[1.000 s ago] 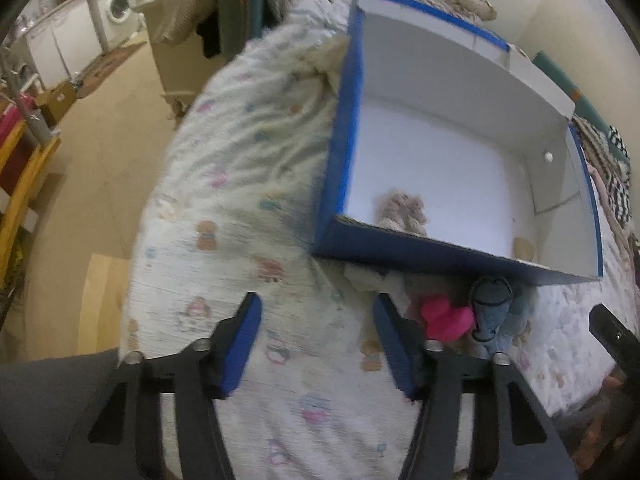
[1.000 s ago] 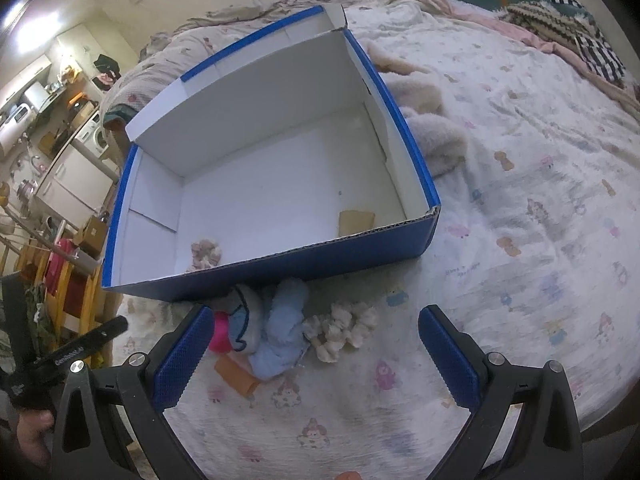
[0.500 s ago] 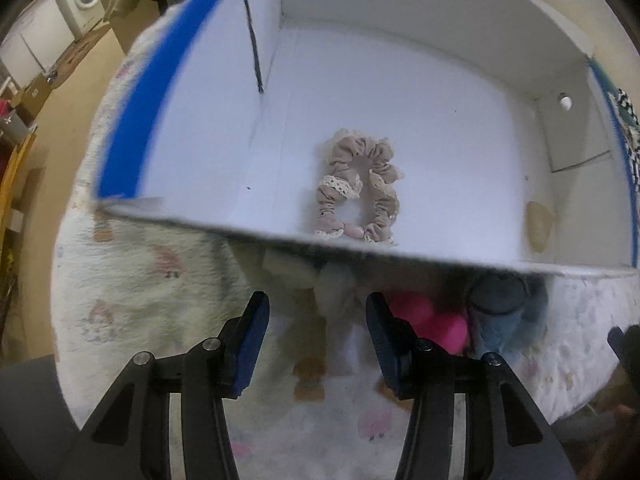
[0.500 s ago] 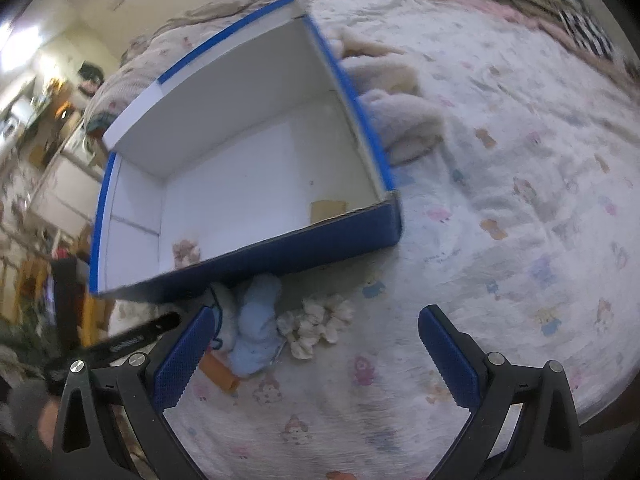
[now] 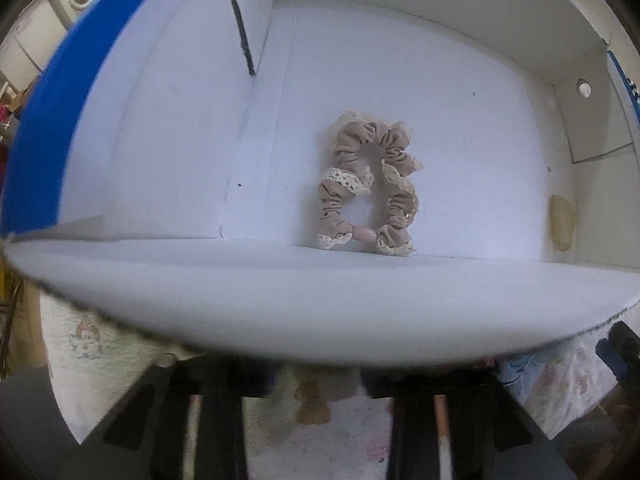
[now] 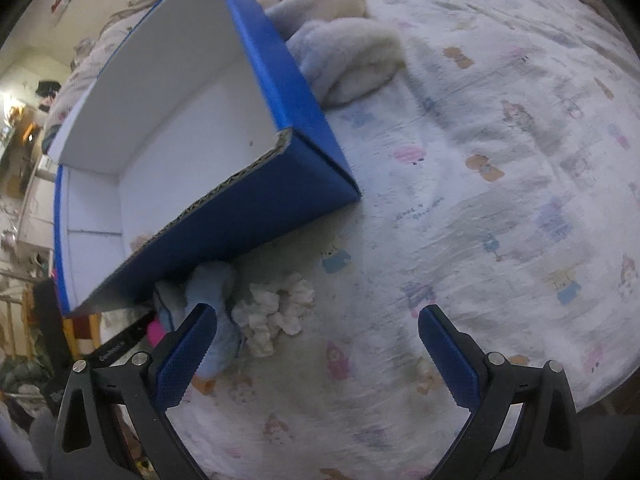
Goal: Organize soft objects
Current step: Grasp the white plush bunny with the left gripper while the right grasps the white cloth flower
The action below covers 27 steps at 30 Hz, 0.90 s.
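Blue box (image 6: 256,216) with white inside, on a bed (image 6: 500,200) with a cartoon-print sheet; one beige lace-trimmed scrunchie (image 5: 368,192) lies on the box floor against the near wall. Outside that wall, on the sheet: a light-blue plush toy (image 6: 212,292), a white scrunchie (image 6: 276,316) just beside it, and something pink (image 6: 154,330), partly hidden. Right claw (image 6: 316,356) gapes wide and empty above the sheet near the white scrunchie; left claw (image 5: 316,392) is closing, its tips hidden under the box wall, so any grip cannot be told.

Printed bedspread (image 6: 500,208) – blue box (image 6: 256,216), white scrunchie (image 6: 276,312), fleece (image 6: 352,60)
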Each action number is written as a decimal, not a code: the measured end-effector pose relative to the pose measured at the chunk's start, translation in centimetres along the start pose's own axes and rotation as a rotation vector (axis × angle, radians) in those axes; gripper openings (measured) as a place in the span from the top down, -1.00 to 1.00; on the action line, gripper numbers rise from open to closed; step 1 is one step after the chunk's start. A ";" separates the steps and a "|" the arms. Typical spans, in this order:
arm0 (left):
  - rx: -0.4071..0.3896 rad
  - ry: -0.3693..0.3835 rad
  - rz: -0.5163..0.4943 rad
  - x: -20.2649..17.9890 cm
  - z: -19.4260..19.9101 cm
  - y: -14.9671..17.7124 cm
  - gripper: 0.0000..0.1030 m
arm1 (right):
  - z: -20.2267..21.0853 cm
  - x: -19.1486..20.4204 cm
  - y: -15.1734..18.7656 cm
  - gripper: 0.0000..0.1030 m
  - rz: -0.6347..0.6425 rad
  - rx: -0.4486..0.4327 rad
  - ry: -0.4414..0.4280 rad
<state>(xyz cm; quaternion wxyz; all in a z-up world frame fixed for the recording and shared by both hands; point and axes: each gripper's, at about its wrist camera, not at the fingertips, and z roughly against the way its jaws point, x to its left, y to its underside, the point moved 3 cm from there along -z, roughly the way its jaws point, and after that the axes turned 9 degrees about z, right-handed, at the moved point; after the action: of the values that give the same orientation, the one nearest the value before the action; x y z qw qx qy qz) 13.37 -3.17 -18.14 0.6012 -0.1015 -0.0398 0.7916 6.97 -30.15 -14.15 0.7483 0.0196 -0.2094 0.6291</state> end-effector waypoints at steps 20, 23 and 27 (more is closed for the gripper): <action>-0.147 0.010 -0.079 1.6 7.3 2.3 0.63 | -2.7 1.4 -1.3 -0.21 -0.028 0.048 -0.070; -0.147 0.027 -0.070 2.6 7.6 2.5 0.63 | -3.8 2.1 -1.4 -0.20 -0.018 0.077 -0.048; -0.150 0.038 -0.060 2.8 7.8 2.2 0.63 | -5.3 2.8 -1.8 -0.20 0.009 0.108 0.001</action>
<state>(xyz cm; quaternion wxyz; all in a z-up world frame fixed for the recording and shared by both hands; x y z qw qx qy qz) 8.91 -0.63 -11.25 0.6160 -0.1600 -0.0905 0.7660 10.50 -26.33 -17.62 0.7435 0.0590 -0.1749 0.6428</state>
